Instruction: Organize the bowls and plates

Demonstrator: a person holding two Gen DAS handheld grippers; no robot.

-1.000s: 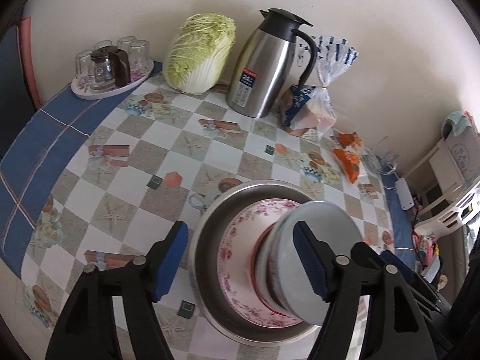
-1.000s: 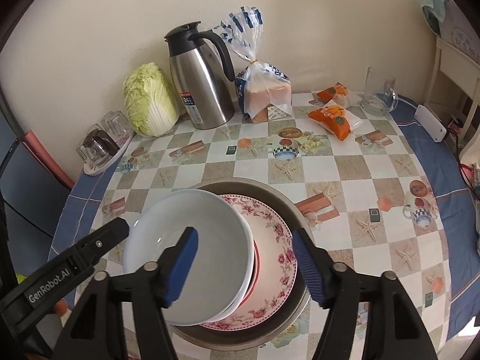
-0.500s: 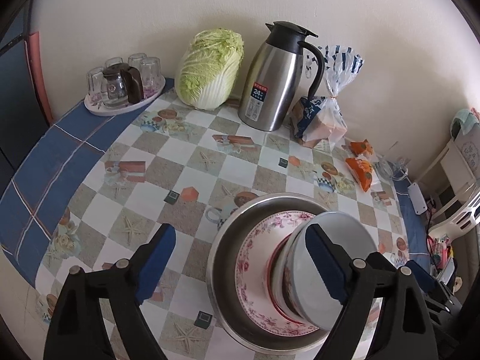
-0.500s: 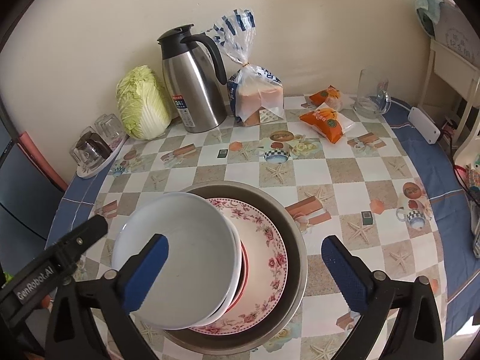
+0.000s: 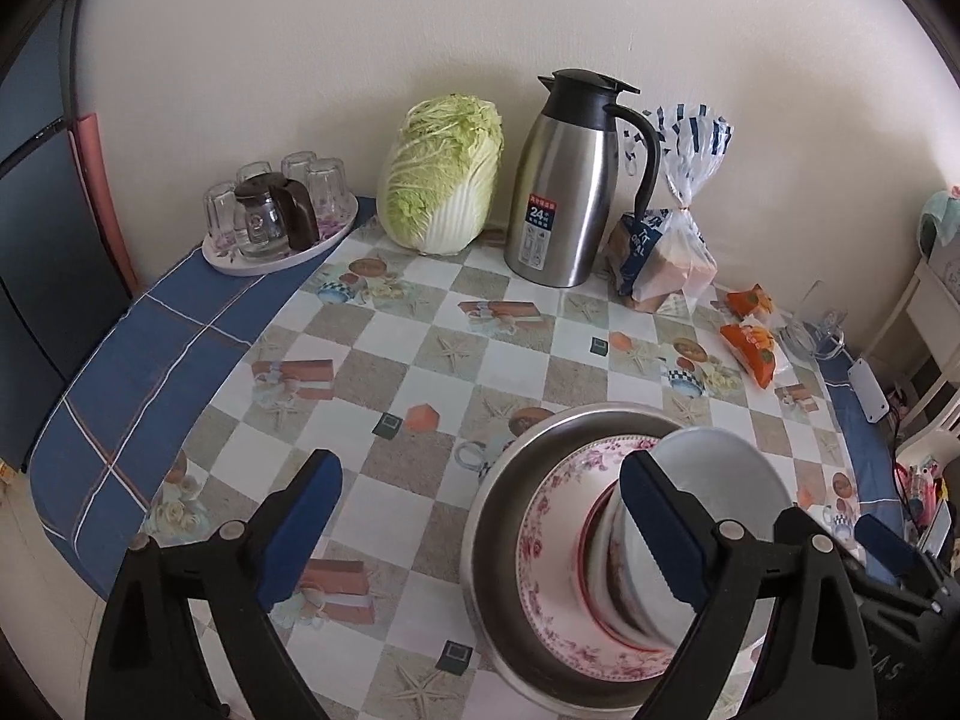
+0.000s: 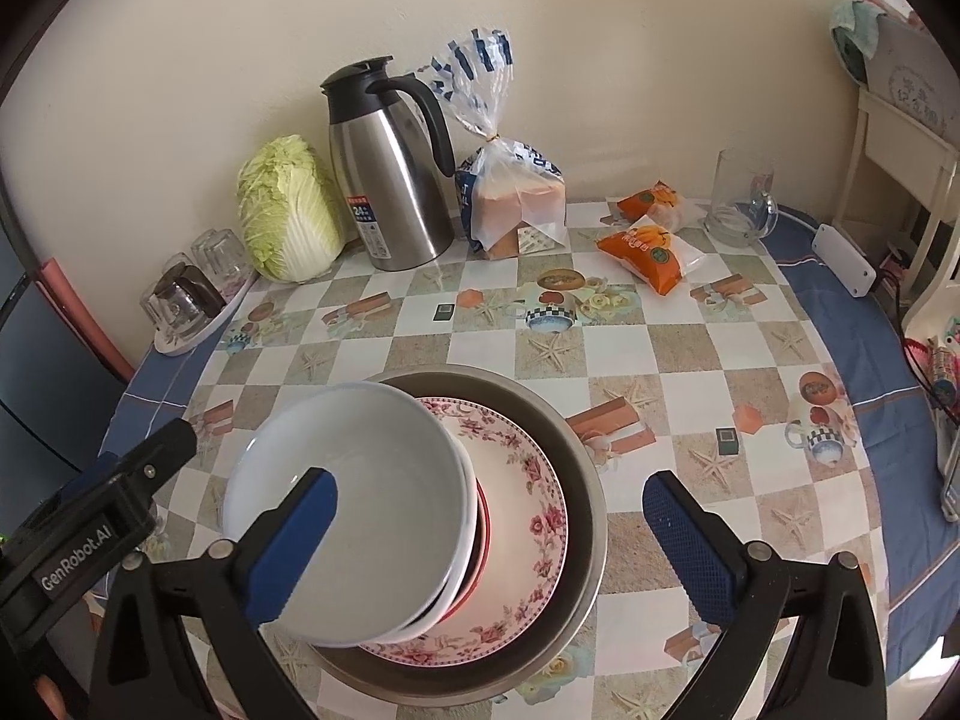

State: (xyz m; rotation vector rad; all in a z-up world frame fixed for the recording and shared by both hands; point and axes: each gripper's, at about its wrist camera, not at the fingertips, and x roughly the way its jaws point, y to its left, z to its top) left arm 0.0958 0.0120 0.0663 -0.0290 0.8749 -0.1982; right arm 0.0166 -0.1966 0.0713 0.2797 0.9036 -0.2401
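A steel basin [image 6: 579,480] on the checked tablecloth holds a floral plate [image 6: 540,516]. On the plate sits a red-rimmed bowl [image 6: 483,534], and a white bowl [image 6: 360,480] is stacked on top, shifted left. My right gripper [image 6: 492,546] hovers open over this stack, its left pad above the white bowl and nothing pressed. My left gripper [image 5: 480,531] is to the stack's left with its jaws opening. Its right pad stands in front of the white bowl [image 5: 726,480], and only the tablecloth and the basin [image 5: 498,516] rim lie between the pads.
Along the wall stand a tray of glasses [image 5: 270,252], a cabbage [image 5: 444,180], a steel jug [image 5: 570,180] and a bread bag [image 5: 666,258]. Orange snack packets [image 6: 651,252], a glass mug [image 6: 741,198] and a white power strip [image 6: 843,258] lie at the right.
Both grippers' jaws have spread wider, the right ones away from the white bowl's rim. The left gripper has tilted up and drawn back a little. The stack has not moved.
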